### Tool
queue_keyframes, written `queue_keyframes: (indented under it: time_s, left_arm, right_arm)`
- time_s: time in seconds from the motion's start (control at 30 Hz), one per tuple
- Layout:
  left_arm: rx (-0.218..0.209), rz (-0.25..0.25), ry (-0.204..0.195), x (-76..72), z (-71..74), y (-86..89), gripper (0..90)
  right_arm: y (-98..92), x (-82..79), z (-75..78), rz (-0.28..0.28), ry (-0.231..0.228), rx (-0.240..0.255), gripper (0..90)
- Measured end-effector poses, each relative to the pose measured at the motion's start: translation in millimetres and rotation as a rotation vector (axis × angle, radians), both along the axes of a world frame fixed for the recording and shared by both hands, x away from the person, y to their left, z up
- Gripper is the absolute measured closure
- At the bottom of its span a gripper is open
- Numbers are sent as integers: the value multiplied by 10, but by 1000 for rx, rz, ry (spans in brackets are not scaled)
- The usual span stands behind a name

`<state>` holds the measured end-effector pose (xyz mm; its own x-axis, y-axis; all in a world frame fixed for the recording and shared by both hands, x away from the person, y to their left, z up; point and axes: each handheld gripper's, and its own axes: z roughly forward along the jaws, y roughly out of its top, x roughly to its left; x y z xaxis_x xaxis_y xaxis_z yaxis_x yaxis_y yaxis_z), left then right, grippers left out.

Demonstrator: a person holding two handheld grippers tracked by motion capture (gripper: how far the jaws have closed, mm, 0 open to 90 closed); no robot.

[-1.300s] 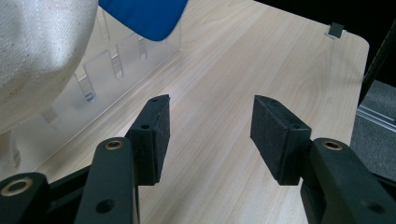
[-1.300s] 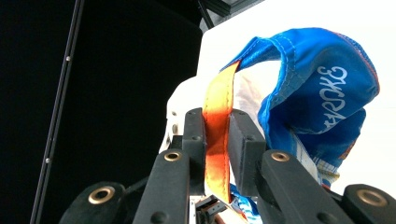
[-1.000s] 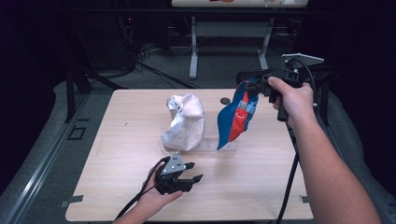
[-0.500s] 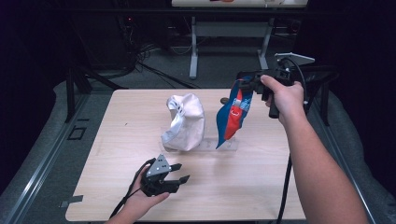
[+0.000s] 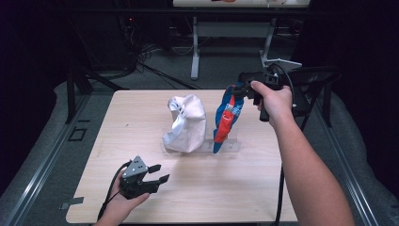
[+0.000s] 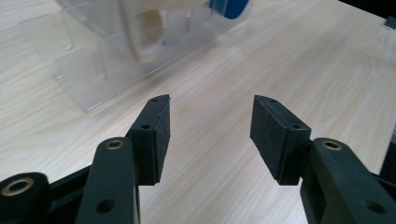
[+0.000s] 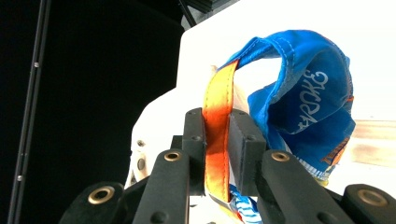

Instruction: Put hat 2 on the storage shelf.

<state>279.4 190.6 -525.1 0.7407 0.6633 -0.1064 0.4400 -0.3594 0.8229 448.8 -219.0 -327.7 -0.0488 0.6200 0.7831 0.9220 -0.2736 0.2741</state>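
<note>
On the bench [image 5: 263,188]: a clear plastic stand [image 5: 230,147] sits mid-surface, a white cap [image 5: 186,123] resting on it.
Blue cap [image 5: 226,117]: hangs in the air over the stand's right part, its lower tip at the stand; touching or not, I cannot tell.
Right hand-held gripper [image 7: 217,154]: jaws pinched on the cap's orange strap [image 7: 217,116], raised above the bench's far right side.
Left hand-held gripper [image 5: 157,178]: jaws spread wide, nothing between them, low over the near left of the bench, pointing toward the stand.
</note>
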Motion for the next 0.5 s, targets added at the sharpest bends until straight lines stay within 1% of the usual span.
queue_keyframes:
  time_s: [0.03,0.1,0.13,0.17,0.23,0.37,0.47,0.5]
  left_arm:
    - [8,7,3,7,-4,27,481]
    - [-1,22,4,22,-22,73,481]
    - [-6,31,5,29,-28,93,481]
    - [-2,32,0,40,-33,116,481]
    - [-9,45,4,59,-49,150,481]
    - [-4,66,14,94,-97,194,481]
    - [0,75,19,112,-131,213,481]
    - [-2,77,24,116,-139,218,481]
  right_arm:
    - [-6,-1,-12,1,5,-4,781]
    - [-12,-8,-51,-5,6,1,781]
    - [-20,-14,-70,0,11,-4,781]
    - [-21,-20,-91,-3,10,-13,781]
    - [-42,-29,-135,-1,20,-18,780]
    - [-85,-41,-229,-10,37,-40,780]
    - [-117,-54,-276,-10,44,-49,780]
    - [-125,-60,-288,-15,40,-52,780]
